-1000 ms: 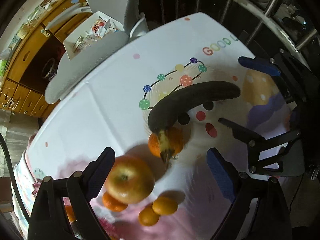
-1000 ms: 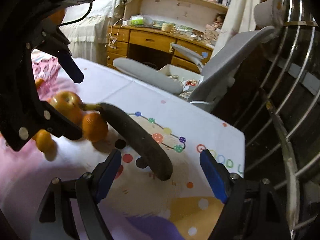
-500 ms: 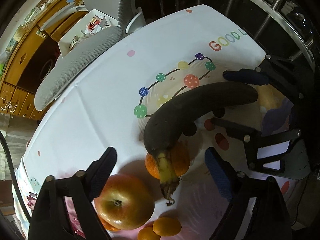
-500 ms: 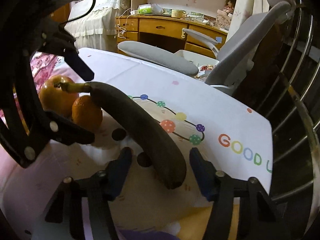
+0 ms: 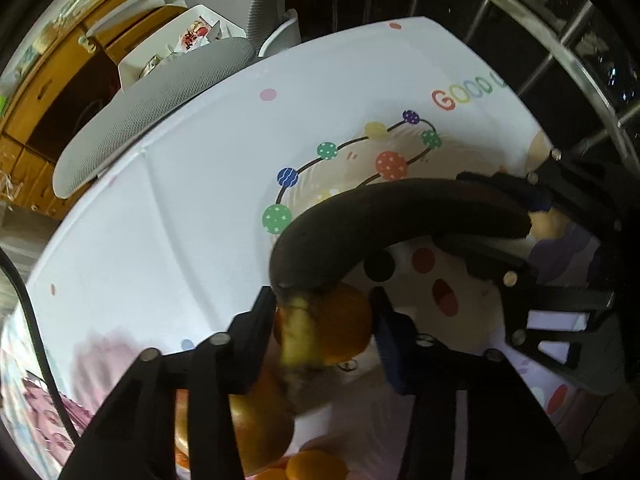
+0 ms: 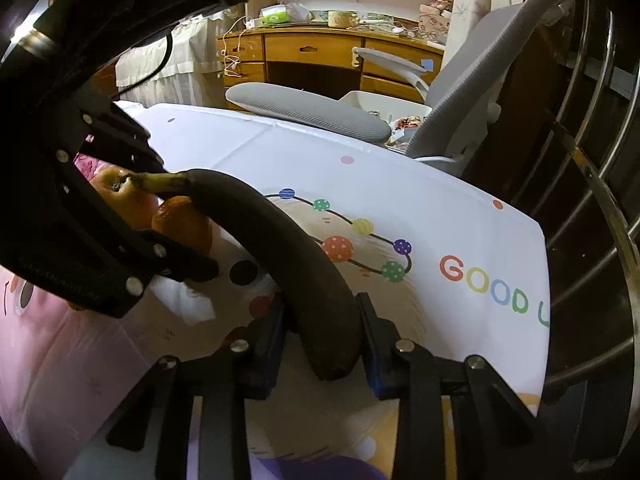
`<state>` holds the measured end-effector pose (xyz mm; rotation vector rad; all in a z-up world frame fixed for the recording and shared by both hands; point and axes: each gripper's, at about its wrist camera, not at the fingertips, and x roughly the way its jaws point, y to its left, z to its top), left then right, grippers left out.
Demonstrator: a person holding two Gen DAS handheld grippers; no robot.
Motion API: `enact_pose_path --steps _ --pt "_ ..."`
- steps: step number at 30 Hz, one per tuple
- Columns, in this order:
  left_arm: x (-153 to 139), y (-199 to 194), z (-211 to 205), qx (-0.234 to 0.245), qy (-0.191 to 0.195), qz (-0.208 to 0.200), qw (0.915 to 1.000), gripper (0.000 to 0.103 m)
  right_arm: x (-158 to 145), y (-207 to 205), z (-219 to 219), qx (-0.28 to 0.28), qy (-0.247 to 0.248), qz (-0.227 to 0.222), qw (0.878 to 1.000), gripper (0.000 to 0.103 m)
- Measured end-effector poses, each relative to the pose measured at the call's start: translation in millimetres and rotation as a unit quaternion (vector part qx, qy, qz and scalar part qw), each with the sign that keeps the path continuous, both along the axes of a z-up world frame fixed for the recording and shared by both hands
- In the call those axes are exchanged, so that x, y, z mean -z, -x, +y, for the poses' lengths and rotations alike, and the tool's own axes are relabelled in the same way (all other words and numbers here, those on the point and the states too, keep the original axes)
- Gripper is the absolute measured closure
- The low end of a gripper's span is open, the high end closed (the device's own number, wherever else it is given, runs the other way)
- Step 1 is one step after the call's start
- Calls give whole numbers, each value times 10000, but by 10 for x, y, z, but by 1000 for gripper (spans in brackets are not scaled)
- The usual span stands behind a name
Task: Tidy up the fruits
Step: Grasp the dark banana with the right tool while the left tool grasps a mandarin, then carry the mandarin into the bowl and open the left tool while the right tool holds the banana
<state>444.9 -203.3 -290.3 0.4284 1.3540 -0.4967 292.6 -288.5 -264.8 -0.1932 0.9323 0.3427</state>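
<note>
Closest in the right wrist view: right gripper (image 6: 322, 344) closing on the blunt end of the banana (image 6: 280, 256), pads pressed to both flanks, fruit lying on the cloth (image 6: 400, 184). In the left wrist view: left gripper (image 5: 324, 320) pointing straight down, jaws closing around the orange (image 5: 344, 328) with the banana's stem (image 5: 296, 332) lying across it; both fingers (image 5: 256, 320) against or just beside the orange, firm contact hard to tell through blur. Under that gripper, nearer the lens: an apple (image 5: 256, 432) and small citrus (image 5: 316, 466), partly hidden.

Step in hand, as a judgement: a two-handed grasp, banana at one end, orange and stem at the other, both still on the cloth.

Next move likely calls for: finishing both squeezes gently, since the dark banana looks soft; making sure the stem is clear of the left grip; lifting the banana off the orange without rolling the apple.

Farther off: chair (image 6: 312, 112) beside the table, desk (image 6: 320, 52) behind.
</note>
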Motion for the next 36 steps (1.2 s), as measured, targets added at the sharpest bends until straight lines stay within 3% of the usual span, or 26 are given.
enact_pose_path --steps 7,15,24,36 --pt "-136 33 64 -263 147 -176 9994 60 -102 52 24 180 -136 -80 9997 73" --pt "-542 194 238 -695 538 -380 9954 60 -292 102 27 506 -285 -40 9983 74" --pt "-1105 417 650 -1224 955 -715 9853 60 -561 193 87 759 -283 -57 9967 75" --pt "-1561 788 1254 -1656 1259 -1106 9718 60 -873 390 313 802 -115 -325 9962 78"
